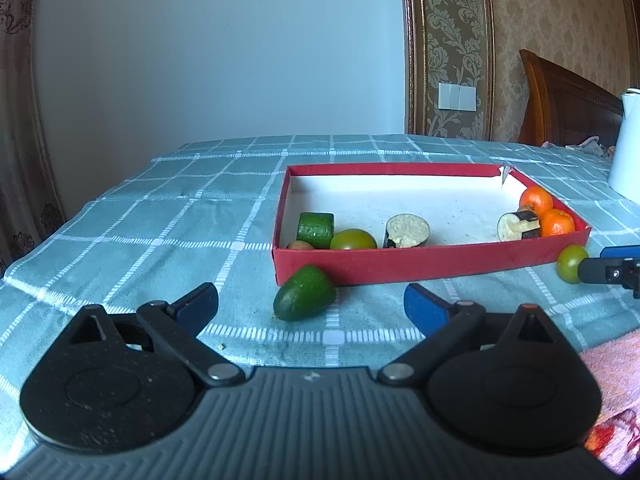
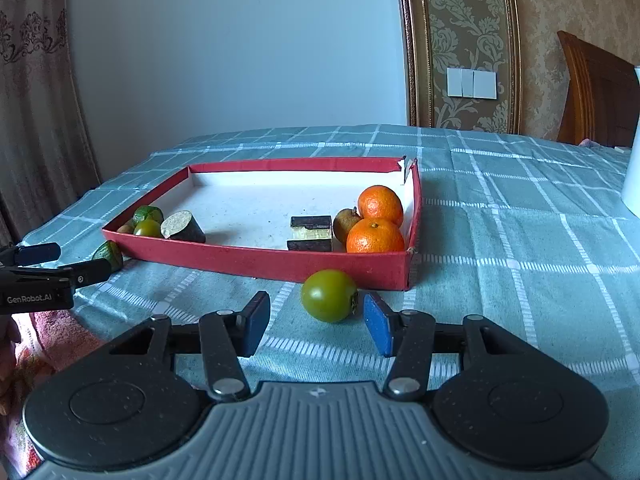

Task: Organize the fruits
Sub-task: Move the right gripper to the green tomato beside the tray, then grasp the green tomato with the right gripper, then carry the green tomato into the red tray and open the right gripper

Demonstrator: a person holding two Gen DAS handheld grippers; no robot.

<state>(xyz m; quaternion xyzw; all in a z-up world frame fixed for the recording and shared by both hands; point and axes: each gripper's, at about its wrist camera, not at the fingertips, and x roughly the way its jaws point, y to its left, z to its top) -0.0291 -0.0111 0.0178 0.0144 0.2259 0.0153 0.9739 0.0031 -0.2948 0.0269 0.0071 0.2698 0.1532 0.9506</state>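
A red box [image 1: 400,268] [image 2: 256,258] on the checked cloth holds two oranges [image 2: 376,220] [image 1: 546,211], a green tomato [image 1: 353,239], a cucumber piece [image 1: 316,229], eggplant pieces [image 1: 406,231] [image 2: 182,227] and a small brown fruit [image 2: 345,224]. A green cucumber end [image 1: 305,298] lies outside the box's front left corner, just ahead of my open left gripper [image 1: 310,308]. A green tomato [image 2: 329,295] [image 1: 571,263] lies outside the front right corner, between the tips of my open right gripper [image 2: 316,322]. Neither gripper holds anything.
A white jug [image 1: 626,148] stands at the right on the table. A pink cloth [image 1: 612,376] lies at the near edge between the grippers. A wooden headboard [image 2: 596,92] and papered wall are behind. Curtains [image 2: 36,100] hang at the left.
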